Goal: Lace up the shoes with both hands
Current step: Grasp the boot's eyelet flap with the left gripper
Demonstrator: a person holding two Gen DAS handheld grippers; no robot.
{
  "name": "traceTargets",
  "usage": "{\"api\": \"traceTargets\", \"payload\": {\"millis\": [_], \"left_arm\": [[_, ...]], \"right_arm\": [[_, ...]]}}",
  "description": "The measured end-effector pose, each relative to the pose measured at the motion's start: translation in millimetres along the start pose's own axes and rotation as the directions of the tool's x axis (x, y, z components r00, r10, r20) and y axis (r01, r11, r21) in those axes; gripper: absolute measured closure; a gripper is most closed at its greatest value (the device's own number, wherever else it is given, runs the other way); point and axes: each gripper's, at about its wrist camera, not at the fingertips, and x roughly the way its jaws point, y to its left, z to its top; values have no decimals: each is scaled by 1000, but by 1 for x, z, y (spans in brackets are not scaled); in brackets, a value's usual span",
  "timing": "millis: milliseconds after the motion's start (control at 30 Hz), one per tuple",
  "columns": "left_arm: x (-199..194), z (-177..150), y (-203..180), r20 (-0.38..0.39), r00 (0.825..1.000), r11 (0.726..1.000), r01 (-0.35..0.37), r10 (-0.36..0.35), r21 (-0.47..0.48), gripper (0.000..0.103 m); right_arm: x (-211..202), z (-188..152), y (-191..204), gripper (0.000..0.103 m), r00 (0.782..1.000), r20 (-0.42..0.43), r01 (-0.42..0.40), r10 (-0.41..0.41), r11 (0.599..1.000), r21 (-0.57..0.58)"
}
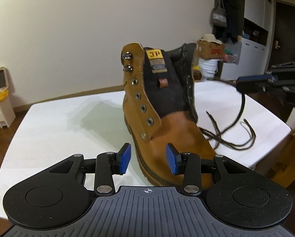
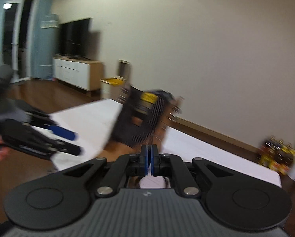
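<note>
Tan leather boot standing upright on the white table, near its middle, with the lace not yet threaded through any eyelet. The long axis of the boot runs from heel to toe; in the left wrist view the toe points toward the near edge and slightly right, the shaft rises at the far end, and the black tongue faces the viewer between two spread flaps. The left flap carries a row of metal eyelets with two hooks above them. The boot is judged heavy and stiff in sole and toe, so it should stay put under light pulls, whereas the flaps and tongue look pliable. The lace is judged light, limp and thin; it lies in loose loops on the table to the right of the boot, and one strand rises to the right gripper. It is best taken near its tip for feeding through an eyelet; the boot is best steadied at the toe or a flap edge. The left gripper hovers at the toe with its blue pads apart on either side, touching nothing as far as can be seen. In the blurred right wrist view the right gripper's pads are together, and they appear clamped on the dark lace. A bin stands on the floor far left.
</note>
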Motion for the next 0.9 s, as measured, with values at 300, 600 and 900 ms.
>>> {"api": "traceTargets", "payload": {"millis": [300,600,900], "left_arm": [[24,16,-23,62,997,997,-57,54,44,60],[37,51,-13,1,995,994,-103,104,42,76],[37,51,35,-37,994,993,103,-105,-64,89]], "right_arm": [[31,2,-17,100,996,-11,-87,88,996,24],[41,-9,-8,100,992,-26,-121,120,992,-38],[60,-6,5,100,968,-75,-249,240,953,-171]]}}
